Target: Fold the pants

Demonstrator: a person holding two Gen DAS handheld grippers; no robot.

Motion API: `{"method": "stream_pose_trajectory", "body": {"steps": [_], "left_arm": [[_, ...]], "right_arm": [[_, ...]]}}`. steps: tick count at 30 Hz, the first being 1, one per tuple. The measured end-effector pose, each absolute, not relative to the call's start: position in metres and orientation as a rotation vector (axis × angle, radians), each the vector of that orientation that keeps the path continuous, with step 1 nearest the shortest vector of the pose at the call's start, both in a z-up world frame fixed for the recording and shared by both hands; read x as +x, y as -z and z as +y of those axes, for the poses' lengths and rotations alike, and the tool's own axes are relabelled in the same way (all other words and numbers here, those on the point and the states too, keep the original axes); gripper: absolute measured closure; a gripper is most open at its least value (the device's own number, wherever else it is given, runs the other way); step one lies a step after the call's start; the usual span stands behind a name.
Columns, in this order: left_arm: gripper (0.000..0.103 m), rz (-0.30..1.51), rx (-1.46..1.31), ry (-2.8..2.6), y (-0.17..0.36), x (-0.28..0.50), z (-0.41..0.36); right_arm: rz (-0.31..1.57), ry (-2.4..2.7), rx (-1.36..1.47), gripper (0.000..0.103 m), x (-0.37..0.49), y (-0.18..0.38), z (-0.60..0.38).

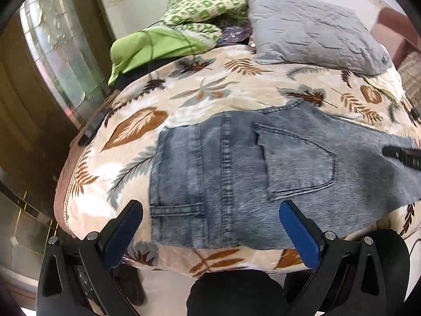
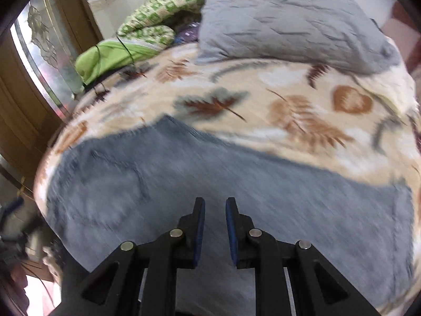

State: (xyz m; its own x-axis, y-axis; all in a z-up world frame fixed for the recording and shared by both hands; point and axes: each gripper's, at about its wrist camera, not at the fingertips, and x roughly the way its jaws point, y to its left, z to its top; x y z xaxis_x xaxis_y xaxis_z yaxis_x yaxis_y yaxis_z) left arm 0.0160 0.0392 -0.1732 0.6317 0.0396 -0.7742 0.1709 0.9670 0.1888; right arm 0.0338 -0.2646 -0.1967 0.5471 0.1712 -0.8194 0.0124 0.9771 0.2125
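Pants (image 1: 236, 173) are lying flat on the bed's leaf-print blanket (image 1: 136, 126), back pocket (image 1: 300, 163) facing up — near the front edge. I am holding my left tool (image 1: 210, 208) over the near hem, fingers wide apart, gripping nothing. My right tool (image 2: 215, 202) is hovering over the denim, fingers nearly together with a narrow gap — no cloth between them. A grey pillow (image 1: 315, 31) and green clothes (image 1: 158, 47) are sitting at the far end.
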Motion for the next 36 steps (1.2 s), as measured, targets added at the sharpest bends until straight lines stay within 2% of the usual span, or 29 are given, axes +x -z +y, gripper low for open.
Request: {"method": "stream_pose_trajectory", "body": {"steps": [9,14,21,36], "left_arm": [[0.0,0.971,0.314,0.116,0.205,0.034,0.001],[0.0,1.08,0.257,0.096,0.236,0.048,0.012],[0.0,1.091,0.223,0.132,0.239,0.051,0.018],[0.0,1.023,0.175,0.207,0.242,0.044,0.03]], "right_arm": [[1.06,0.031,0.194,0.084,-0.025,0.243,-0.327],[1.036,0.057,0.225,0.084,-0.047,0.247,-0.354],[1.001,0.105,0.262,0.084,-0.061,0.252,-0.384],[1.027,0.249,0.197,0.083,-0.054,0.254,-0.365]]}}
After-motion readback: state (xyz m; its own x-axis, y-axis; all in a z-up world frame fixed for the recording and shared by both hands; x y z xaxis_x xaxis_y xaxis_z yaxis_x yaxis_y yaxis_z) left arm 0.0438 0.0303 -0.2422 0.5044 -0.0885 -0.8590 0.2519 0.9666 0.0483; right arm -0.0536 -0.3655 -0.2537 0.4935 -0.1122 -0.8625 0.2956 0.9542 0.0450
